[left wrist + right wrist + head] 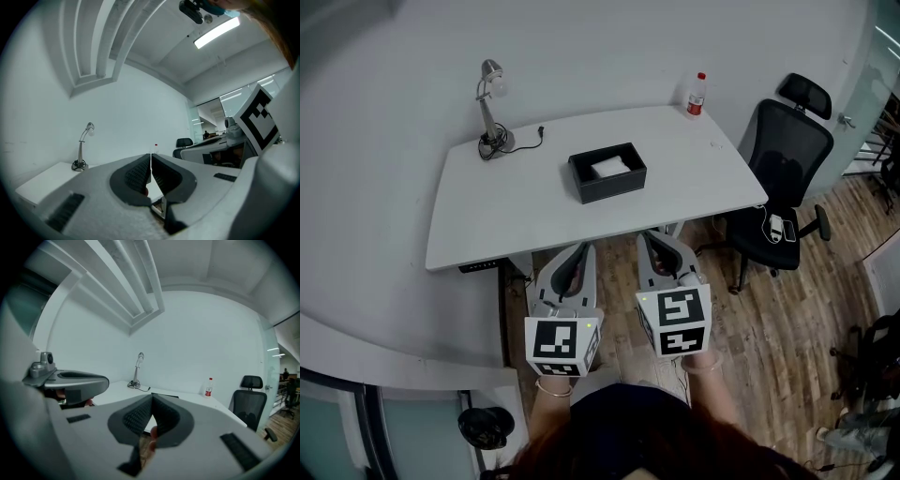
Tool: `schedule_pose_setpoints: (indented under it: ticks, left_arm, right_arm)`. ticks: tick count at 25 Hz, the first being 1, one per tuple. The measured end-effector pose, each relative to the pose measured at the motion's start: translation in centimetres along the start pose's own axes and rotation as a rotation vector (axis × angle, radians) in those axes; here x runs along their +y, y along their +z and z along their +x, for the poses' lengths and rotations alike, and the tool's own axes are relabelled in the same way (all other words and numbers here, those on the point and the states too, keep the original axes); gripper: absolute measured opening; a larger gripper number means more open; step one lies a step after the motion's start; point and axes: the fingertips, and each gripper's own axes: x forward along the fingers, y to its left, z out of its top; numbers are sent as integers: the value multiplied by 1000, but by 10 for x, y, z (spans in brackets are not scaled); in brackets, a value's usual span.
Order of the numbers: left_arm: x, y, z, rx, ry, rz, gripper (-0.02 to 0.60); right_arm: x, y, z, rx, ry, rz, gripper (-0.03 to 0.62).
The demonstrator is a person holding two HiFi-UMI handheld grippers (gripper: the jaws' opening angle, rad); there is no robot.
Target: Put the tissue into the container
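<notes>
A black open container (607, 174) stands in the middle of the white table (487, 216), and a white tissue (610, 167) lies inside it. Both grippers hover side by side in front of the table's near edge, short of the container. My left gripper (580, 249) is shut with nothing between its pads (151, 164). My right gripper (652, 240) is also shut and empty (152, 403). In the right gripper view only the container's dark rim (165, 395) shows above the jaws.
A desk lamp (492, 111) with its cable stands at the table's far left corner, and a red-capped bottle (697, 95) at the far right. A black office chair (780, 178) stands to the right of the table on the wooden floor.
</notes>
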Motion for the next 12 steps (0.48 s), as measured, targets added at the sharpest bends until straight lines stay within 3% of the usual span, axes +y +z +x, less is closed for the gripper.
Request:
schedule_pose_setpoints:
  ticks: [12]
  left_arm:
    - [-46,5,-19,16,35,10,28]
  right_arm:
    - [-14,-2,-45,-24,41,-11,20]
